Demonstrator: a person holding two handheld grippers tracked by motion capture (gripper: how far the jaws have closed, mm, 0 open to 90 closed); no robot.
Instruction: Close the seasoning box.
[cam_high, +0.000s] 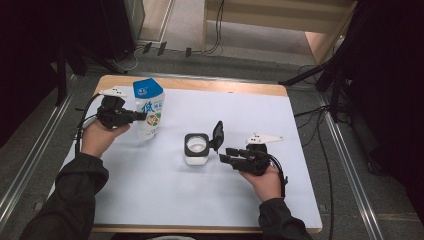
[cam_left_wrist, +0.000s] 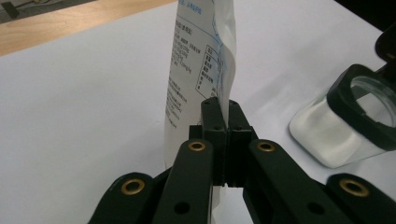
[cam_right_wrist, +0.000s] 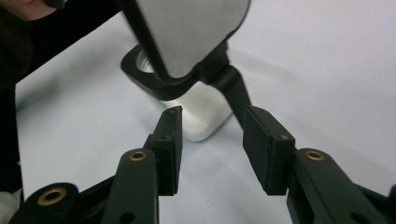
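pouch (cam_high: 149, 107): upright at far left of the white mat (cam_high: 150, 190), edge pinched
left gripper (cam_high: 140, 116): jaws clamped on pouch
jar (cam_high: 196, 149): mid-table, right of pouch, lid (cam_high: 218, 135) flipped up
right gripper (cam_high: 226, 154): jaws partly apart, empty, just right of jar

Left claw (cam_high: 141, 116) clamped tight, right claw (cam_high: 225, 154) jaws parted

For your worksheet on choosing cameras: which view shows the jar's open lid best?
The right gripper view: the lid looms close, hinged up over the jar. The high view shows it small; the left gripper view catches its edge.
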